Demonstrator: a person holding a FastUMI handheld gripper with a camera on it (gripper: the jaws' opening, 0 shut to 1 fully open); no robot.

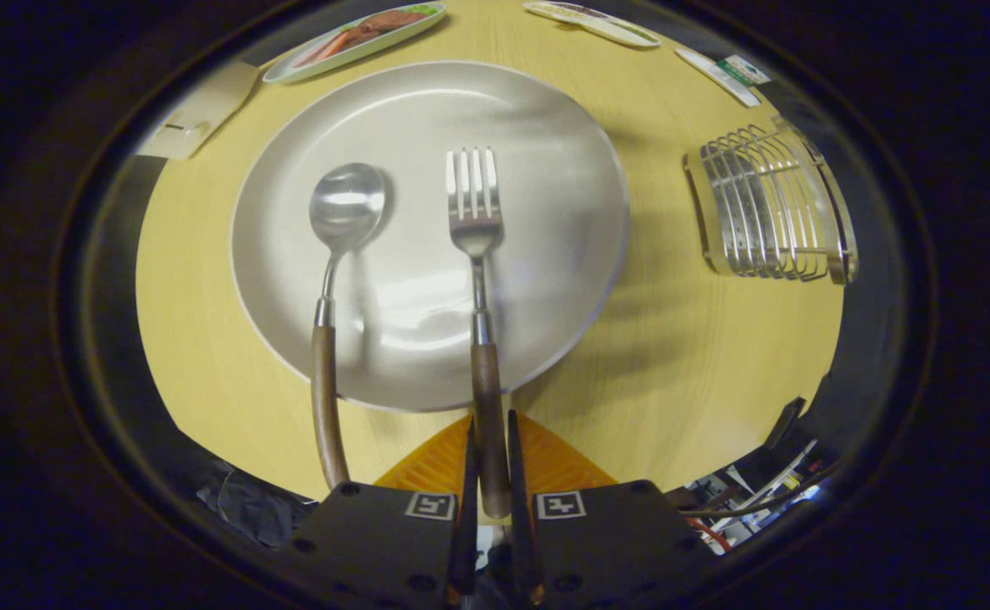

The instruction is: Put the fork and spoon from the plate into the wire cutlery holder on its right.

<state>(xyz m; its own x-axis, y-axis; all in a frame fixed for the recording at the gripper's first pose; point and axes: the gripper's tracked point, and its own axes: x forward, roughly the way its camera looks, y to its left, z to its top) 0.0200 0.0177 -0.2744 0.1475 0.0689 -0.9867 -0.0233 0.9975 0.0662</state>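
Gripper (491,474) was clamped on the fork (478,288) by its handle, fork lying over the plate (562,169).

From my remote seat I had the gripper held low and roughly level, aimed forward across the table (681,373); both fingers pressed the wooden handle's end between them, gap narrow. Fork ran straight ahead from the fingers, tines up on the grey plate, handle crossing the plate's near rim. Spoon (334,280) lay left of the fork, near parallel, bowl on the plate, handle hanging over the rim onto the table. Wire cutlery holder (770,203) stood right of the plate, well apart from the fingers. Beyond the plate, a dish (355,38) with food.
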